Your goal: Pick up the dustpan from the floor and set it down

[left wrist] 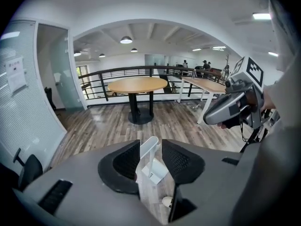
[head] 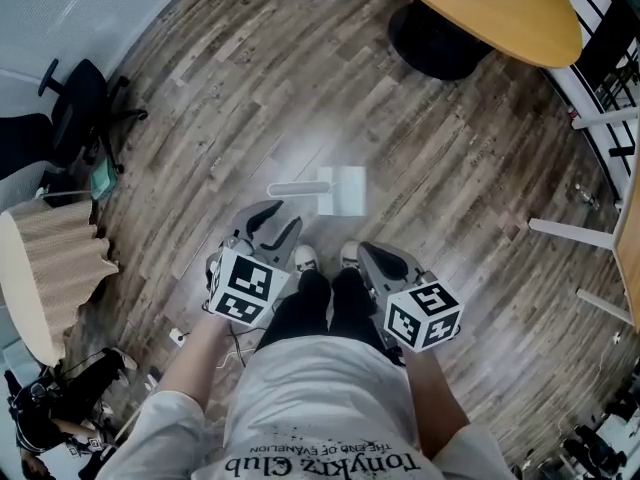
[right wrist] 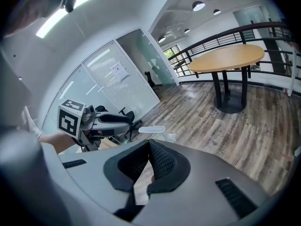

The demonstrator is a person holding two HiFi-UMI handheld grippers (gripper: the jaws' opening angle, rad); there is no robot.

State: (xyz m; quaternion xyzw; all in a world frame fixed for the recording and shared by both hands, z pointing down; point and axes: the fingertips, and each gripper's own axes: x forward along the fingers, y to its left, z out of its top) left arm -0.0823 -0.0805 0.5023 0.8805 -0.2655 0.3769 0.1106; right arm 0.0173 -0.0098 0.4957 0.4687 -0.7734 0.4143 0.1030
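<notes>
The white dustpan lies on the wooden floor just ahead of the person's shoes, its long handle pointing left. My left gripper hangs above the floor just short of the handle, jaws open and holding nothing. In the left gripper view the dustpan shows through the gap between the jaws of the left gripper, some way off. My right gripper hovers above the right shoe, and in its own view the right gripper is shut on nothing. The dustpan lies beyond its tips.
A round wooden table on a dark pedestal stands ahead to the right. White table legs stretch along the right side. An office chair and a beige ribbed piece of furniture stand at the left. Cables lie near the left foot.
</notes>
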